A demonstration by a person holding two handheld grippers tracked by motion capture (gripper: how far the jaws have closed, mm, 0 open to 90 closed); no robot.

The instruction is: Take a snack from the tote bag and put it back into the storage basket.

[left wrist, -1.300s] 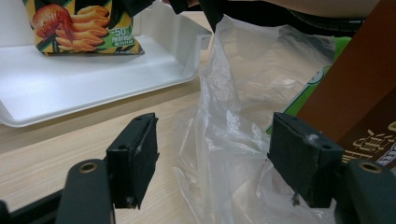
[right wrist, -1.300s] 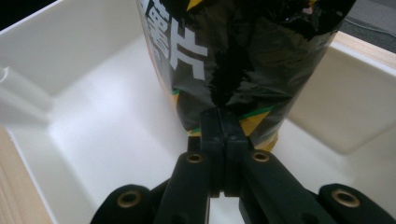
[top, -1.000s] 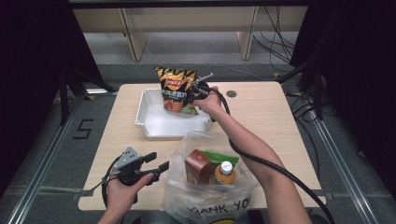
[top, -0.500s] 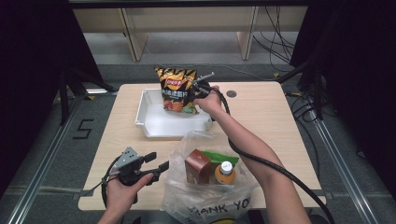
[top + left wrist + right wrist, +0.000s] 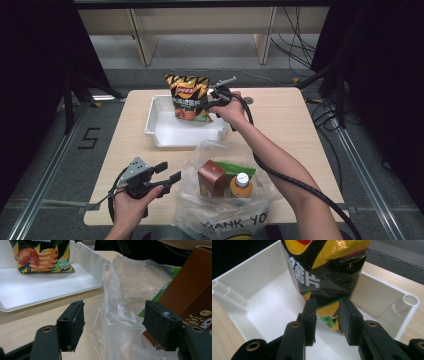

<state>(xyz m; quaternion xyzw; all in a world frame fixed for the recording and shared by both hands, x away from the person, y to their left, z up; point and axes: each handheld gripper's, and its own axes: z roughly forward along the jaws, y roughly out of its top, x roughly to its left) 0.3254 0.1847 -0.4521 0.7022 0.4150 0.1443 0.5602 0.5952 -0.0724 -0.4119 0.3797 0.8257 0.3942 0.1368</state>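
Inside one white tray (image 5: 170, 134), one chip bag (image 5: 188, 97), right gripper (image 5: 327, 315) just parting, left gripper (image 5: 113, 326) apart.

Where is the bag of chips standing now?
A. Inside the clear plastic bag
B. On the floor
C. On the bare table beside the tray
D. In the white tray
D: the bag of chips stands upright with its bottom inside the white tray, as the right gripper view also shows.
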